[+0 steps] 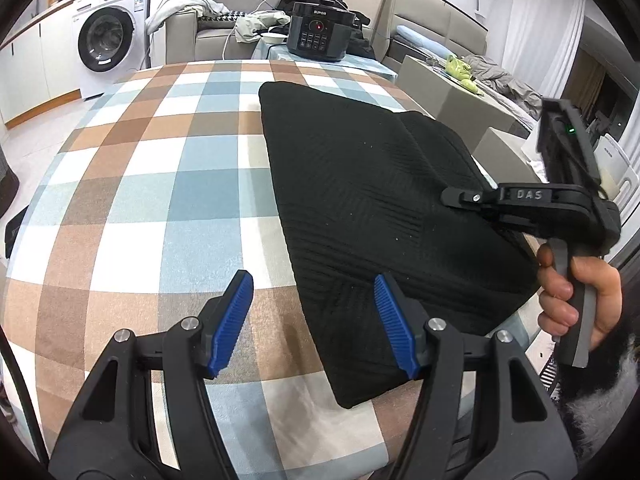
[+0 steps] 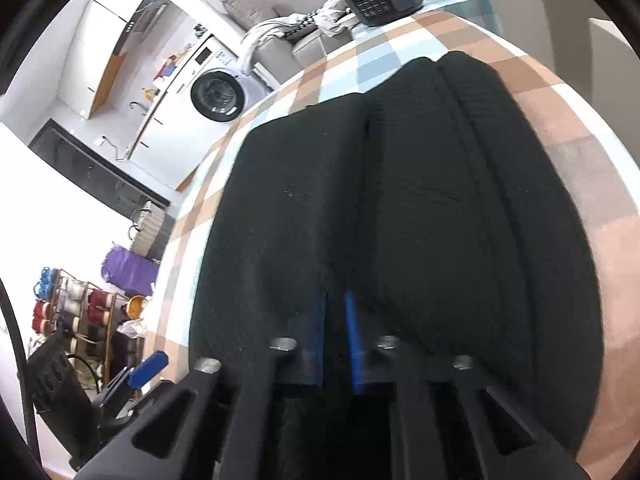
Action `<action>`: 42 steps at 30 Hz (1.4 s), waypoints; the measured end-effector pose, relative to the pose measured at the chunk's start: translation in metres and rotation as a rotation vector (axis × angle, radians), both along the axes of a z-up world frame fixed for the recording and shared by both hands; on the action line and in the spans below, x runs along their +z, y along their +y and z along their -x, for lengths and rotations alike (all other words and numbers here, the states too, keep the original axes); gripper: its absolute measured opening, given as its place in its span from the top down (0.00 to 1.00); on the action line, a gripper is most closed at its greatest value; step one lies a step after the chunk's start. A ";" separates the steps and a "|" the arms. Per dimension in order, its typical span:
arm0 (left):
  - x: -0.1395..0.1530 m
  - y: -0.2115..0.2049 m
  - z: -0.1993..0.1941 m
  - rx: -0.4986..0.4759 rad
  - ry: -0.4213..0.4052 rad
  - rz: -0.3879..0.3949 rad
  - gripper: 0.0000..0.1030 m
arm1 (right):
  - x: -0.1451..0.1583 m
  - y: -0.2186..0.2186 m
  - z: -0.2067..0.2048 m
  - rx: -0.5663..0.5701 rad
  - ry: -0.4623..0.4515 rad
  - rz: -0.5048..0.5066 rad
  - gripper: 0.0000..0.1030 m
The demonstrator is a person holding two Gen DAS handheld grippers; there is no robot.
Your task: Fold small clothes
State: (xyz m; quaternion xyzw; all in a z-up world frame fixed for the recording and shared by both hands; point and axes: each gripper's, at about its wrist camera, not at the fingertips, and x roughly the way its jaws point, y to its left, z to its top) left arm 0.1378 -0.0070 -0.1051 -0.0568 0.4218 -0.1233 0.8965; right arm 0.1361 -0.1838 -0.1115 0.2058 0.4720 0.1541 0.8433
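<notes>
Checked cloth (image 1: 132,184) in tan, blue and white covers the whole table, flat and mostly bare on the left side. Behind the table: grey sofa (image 1: 436,20) strewn with clothes, white washing machine (image 1: 106,38) far left by the cabinets, dark electric cooker (image 1: 320,32) on a small stand just past the far table edge, with a red light on its panel. Right wrist view also shows a rack of thread spools (image 2: 76,312) and a purple bag (image 2: 128,266) on the floor to the left, well off the table. Nothing on the cloth stands between the tools and the garment. Black knit garment (image 1: 372,208) lies folded on the right half of the table, ribbed, with a doubled layer along its right side; its near corner points toward the table's near edge. Left gripper (image 1: 314,326) hovers over the near edge with jaws apart, nothing between the blue pads (image 1: 230,324); its left pad is above bare cloth, the right pad above the garment's near-left edge, no contact visible. Right gripper (image 2: 336,320) comes in from the garment's right, a hand (image 1: 576,300) on its grip, tip low over the knit. In its own view the two blue pads are nearly together with a dark sliver between, right on the fabric; closed, but can't tell if it pinches any knit.
</notes>
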 end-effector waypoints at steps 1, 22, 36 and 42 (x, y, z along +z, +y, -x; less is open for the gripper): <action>0.001 -0.001 -0.001 -0.004 -0.003 0.001 0.42 | 0.009 0.001 0.003 0.010 -0.041 0.012 0.95; -0.017 -0.026 -0.002 -0.057 0.046 -0.016 0.41 | -0.001 -0.034 0.062 -0.034 0.058 -0.098 0.61; 0.002 -0.023 0.004 -0.049 0.012 -0.013 0.41 | 0.045 -0.006 0.080 0.000 -0.088 0.185 0.95; -0.001 -0.031 0.004 -0.082 0.018 -0.017 0.41 | 0.007 -0.024 0.072 -0.032 0.034 0.153 0.89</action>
